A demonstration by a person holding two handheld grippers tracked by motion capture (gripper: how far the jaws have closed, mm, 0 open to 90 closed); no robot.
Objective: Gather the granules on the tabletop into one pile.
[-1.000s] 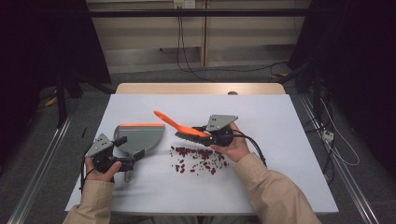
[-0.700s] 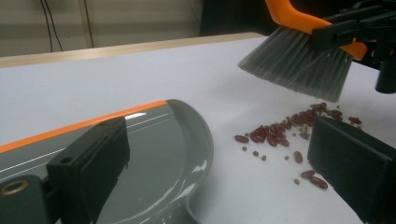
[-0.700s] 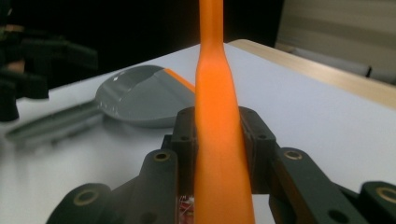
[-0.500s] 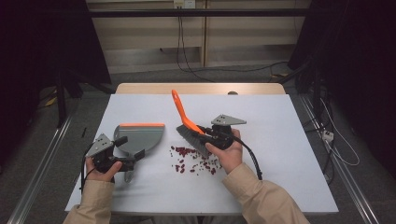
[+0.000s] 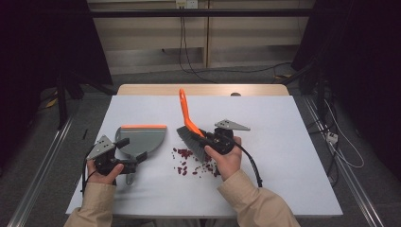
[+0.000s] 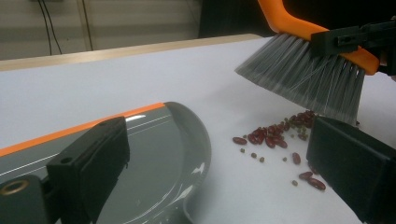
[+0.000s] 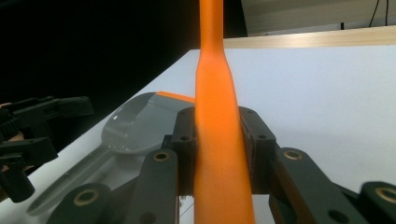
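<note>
An orange-handled brush (image 5: pixel 187 118) with grey bristles (image 6: pixel 308 79) is tilted up, its handle pointing away from me. My right gripper (image 5: pixel 206 138) is shut on the handle (image 7: pixel 217 140) just above the bristles, which hang right behind a scatter of red beans (image 5: pixel 194 163) on the white table. A grey dustpan (image 5: pixel 142 138) with an orange lip lies flat to the left of the beans (image 6: pixel 280 135). My left gripper (image 5: pixel 131 150) hovers over the pan's rear, jaws wide apart (image 6: pixel 219 158), gripping nothing. The dustpan (image 7: pixel 135 121) and the left gripper (image 7: pixel 42 126) show beyond the brush handle.
The white tabletop (image 5: pixel 293 142) ends in a wooden strip at its far edge (image 5: pixel 203 89). The right gripper's cable (image 5: pixel 250 165) trails along my right forearm. Dark floor, metal rails and wall cables surround the table.
The right hand has swung the brush handle from low and pointing left to steeply up and away, and shifted slightly right. The left gripper and dustpan have stayed put.
</note>
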